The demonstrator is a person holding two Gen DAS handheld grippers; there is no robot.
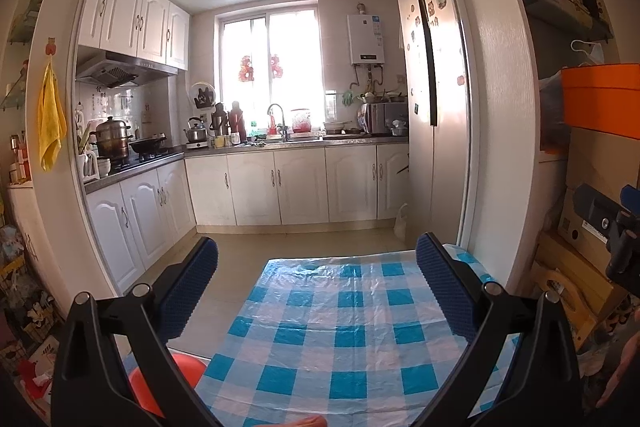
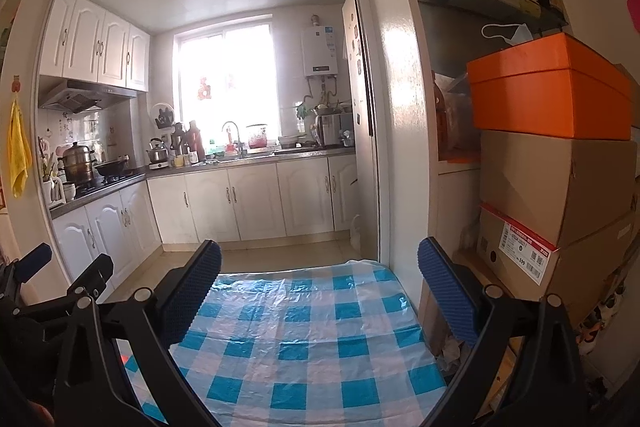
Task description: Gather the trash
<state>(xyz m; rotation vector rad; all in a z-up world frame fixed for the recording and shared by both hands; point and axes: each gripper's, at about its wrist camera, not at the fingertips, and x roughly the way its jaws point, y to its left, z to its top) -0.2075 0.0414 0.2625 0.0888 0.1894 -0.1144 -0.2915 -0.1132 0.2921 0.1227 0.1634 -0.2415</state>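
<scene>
A table under a blue-and-white checked plastic cloth (image 1: pixel 340 339) fills the lower middle of both views (image 2: pixel 296 343). My left gripper (image 1: pixel 316 267) hangs above it, open and empty, blue-padded fingers wide apart. My right gripper (image 2: pixel 320 267) is likewise open and empty above the cloth. The right gripper shows at the right edge of the left wrist view (image 1: pixel 612 227), and the left gripper at the left edge of the right wrist view (image 2: pixel 60 279). No trash shows on the visible cloth.
An orange stool (image 1: pixel 160 383) stands at the table's left. Stacked cardboard boxes (image 2: pixel 556 203) with an orange box (image 2: pixel 548 91) on top stand to the right. A kitchen with white cabinets (image 1: pixel 280 187) and a fridge (image 1: pixel 428 99) lies beyond the doorway.
</scene>
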